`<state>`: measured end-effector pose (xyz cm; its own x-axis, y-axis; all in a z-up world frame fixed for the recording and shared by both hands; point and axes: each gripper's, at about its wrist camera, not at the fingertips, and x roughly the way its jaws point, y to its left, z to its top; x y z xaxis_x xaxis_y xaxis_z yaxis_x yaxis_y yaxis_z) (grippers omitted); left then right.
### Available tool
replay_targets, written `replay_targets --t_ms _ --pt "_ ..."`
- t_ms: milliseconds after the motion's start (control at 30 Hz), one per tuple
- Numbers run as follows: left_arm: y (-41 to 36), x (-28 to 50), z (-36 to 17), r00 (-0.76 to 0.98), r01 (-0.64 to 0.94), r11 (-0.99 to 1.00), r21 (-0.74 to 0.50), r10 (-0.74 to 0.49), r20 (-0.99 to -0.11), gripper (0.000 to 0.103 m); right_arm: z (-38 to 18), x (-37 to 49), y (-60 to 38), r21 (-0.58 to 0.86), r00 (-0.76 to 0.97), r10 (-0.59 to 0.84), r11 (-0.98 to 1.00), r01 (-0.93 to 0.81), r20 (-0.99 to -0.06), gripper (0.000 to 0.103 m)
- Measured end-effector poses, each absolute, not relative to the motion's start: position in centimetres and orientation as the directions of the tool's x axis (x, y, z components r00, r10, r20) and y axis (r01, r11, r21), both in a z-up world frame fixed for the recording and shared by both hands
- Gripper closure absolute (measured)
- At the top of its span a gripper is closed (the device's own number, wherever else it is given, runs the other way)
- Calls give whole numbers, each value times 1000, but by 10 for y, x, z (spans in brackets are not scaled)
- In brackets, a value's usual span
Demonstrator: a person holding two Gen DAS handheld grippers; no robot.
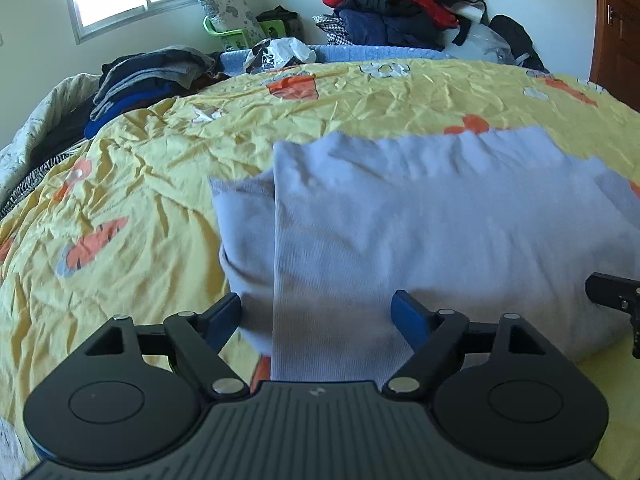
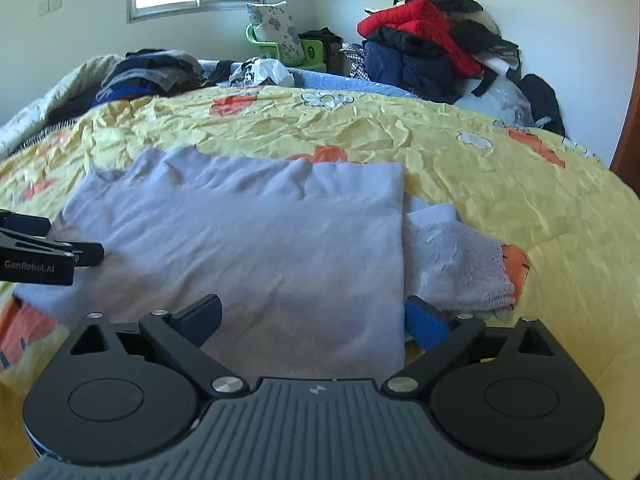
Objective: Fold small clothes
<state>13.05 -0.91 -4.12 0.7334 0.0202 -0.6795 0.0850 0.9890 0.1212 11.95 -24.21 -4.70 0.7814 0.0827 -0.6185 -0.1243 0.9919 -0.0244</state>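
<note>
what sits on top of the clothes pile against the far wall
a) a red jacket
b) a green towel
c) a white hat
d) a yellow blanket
a: a red jacket lies near the top of the clothes pile by the far wall, above dark blue and black items; some dark clothing rests on it too, but nothing green, yellow or hat-like shows there.

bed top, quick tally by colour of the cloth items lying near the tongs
pale lavender folded knit garment: 1
white lace-edged cloth: 1
yellow bedspread with orange print: 1
total: 3
</note>
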Motion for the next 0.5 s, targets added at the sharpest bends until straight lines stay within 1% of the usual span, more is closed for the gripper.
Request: replay_targets --t_ms 67,133,233,300,500 --pt "-8 126 -44 746 70 991 114 24 -665 20 -53 118 -241 -41 779 67 992 -119 -623 3" --pt "-5 124 -45 746 61 993 98 20 -665 20 -57 117 -243 -33 780 62 994 -105 -623 0" --pt "0 124 -46 743 55 996 71 7 -669 20 -62 116 -249 6 772 72 996 -88 -632 1" --pt "1 123 -47 742 53 997 61 1 -670 19 -67 115 -256 58 770 94 996 -73 -631 2" --pt "2 120 -50 756 40 997 63 11 -654 15 -70 110 -253 41 785 81 997 -71 -614 1"
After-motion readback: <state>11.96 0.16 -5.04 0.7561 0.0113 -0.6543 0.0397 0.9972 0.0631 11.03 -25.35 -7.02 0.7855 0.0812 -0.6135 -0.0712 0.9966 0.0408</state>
